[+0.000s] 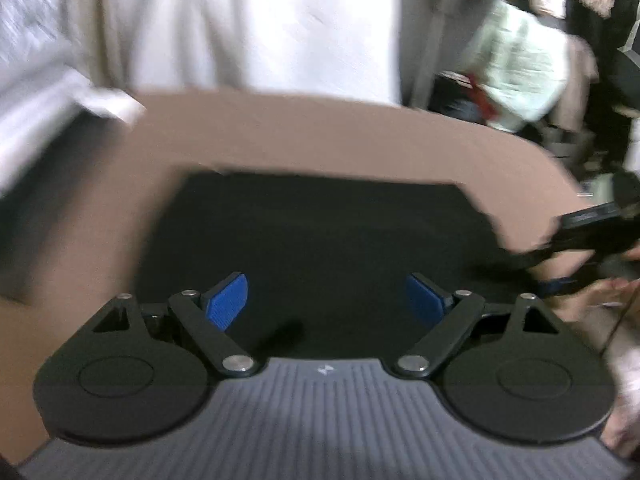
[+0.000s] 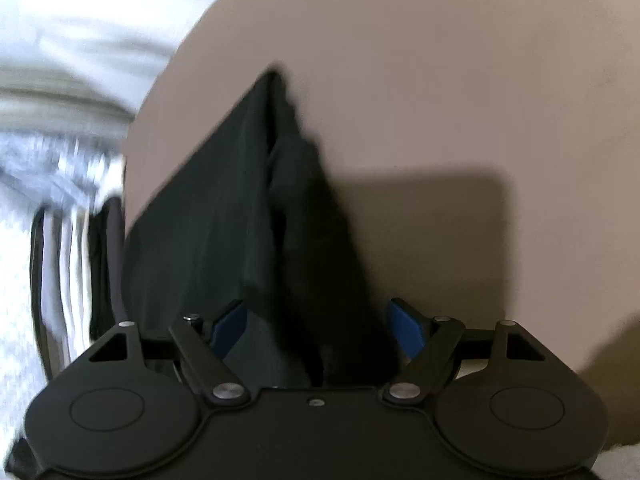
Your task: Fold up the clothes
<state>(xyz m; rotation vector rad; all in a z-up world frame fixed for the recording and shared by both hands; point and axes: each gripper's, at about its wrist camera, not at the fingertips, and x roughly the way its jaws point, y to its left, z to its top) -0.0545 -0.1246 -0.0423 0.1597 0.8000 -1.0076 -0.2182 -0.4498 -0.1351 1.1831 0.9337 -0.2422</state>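
On the left, the left gripper (image 1: 326,300) hovers over a black garment (image 1: 320,240) lying flat on the brown table (image 1: 280,132); its blue fingers (image 1: 226,300) are spread wide and hold nothing. On the right, the right gripper (image 2: 318,332) has its fingers apart, with a raised fold of the garment between them.
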